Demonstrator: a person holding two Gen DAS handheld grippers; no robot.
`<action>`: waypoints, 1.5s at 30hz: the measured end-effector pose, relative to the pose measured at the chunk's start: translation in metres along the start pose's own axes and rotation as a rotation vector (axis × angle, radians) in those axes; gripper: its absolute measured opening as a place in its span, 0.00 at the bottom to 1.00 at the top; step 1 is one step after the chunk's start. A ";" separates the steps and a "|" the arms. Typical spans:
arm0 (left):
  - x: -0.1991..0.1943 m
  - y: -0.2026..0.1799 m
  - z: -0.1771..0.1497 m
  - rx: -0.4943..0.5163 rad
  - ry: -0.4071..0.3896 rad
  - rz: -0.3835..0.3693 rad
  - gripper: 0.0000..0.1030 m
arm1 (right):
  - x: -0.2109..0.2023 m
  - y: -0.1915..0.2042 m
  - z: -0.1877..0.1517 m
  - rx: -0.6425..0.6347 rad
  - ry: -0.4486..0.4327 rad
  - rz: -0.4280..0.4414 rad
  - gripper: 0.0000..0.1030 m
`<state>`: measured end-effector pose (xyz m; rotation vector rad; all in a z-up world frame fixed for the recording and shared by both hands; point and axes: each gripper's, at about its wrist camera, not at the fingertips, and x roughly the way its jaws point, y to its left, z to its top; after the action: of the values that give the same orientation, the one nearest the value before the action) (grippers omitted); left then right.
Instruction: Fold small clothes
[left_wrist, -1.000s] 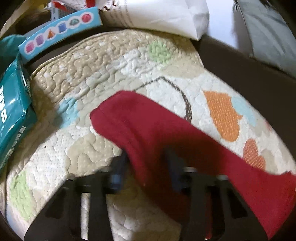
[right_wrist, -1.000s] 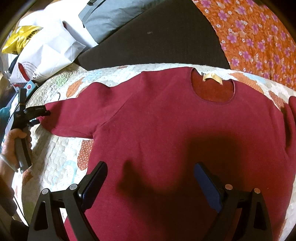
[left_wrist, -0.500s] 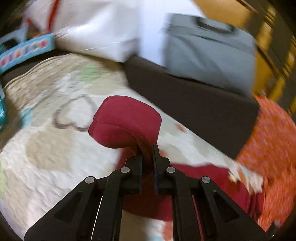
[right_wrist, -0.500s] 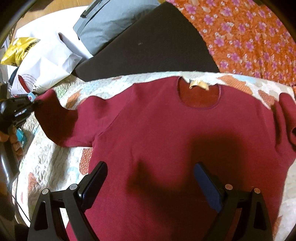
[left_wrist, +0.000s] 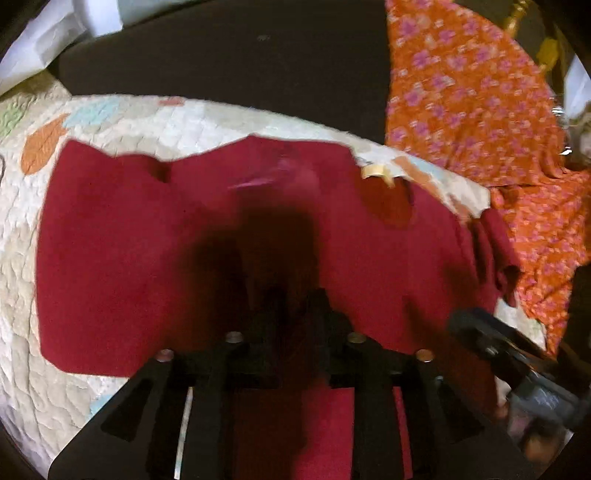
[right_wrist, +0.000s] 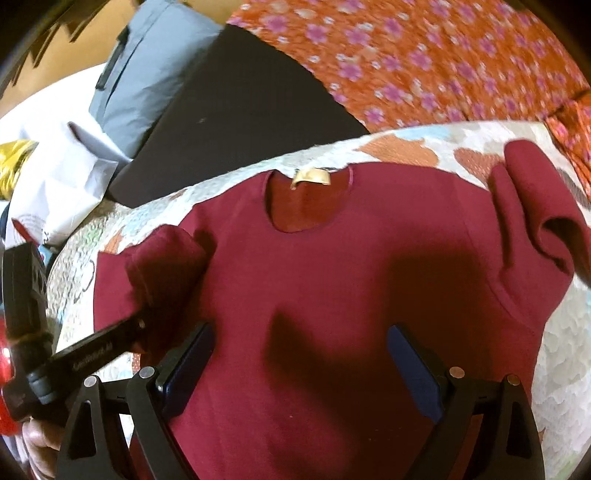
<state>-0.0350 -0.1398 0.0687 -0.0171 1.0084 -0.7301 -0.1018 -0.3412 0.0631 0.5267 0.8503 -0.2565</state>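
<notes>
A dark red long-sleeved top (right_wrist: 332, 295) lies flat on a quilted mat (right_wrist: 554, 332), neckline with tan label (right_wrist: 312, 177) at the far side. My left gripper (left_wrist: 293, 306) is shut on the top's left sleeve (right_wrist: 162, 258) and holds it folded inward over the top's left side; it shows in the right wrist view (right_wrist: 144, 325) too. My right gripper (right_wrist: 299, 365) is open and empty, hovering over the lower middle of the top. The right sleeve (right_wrist: 535, 214) lies bunched at the far right.
Orange flowered fabric (right_wrist: 424, 55) lies behind the mat at the right. A dark cushion (right_wrist: 240, 118), a grey bag (right_wrist: 147, 74) and white plastic bags (right_wrist: 55, 166) sit at the back left. The quilted mat's edge (left_wrist: 22, 332) shows left.
My left gripper closed on the left sleeve's cuff, lifted it and carried it rightward over the body of the top. My right gripper stayed open over the top.
</notes>
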 end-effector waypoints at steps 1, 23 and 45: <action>-0.009 -0.001 0.000 0.007 -0.011 -0.009 0.34 | 0.000 -0.002 -0.001 0.009 -0.001 0.003 0.91; -0.076 0.110 -0.004 -0.287 -0.207 0.331 0.61 | 0.059 0.062 0.025 -0.193 0.021 0.101 0.05; 0.025 0.024 -0.002 0.035 -0.039 0.356 0.61 | 0.034 -0.085 0.061 -0.111 0.031 -0.291 0.34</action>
<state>-0.0156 -0.1344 0.0406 0.1736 0.9295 -0.4195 -0.0762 -0.4464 0.0411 0.3031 0.9654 -0.4654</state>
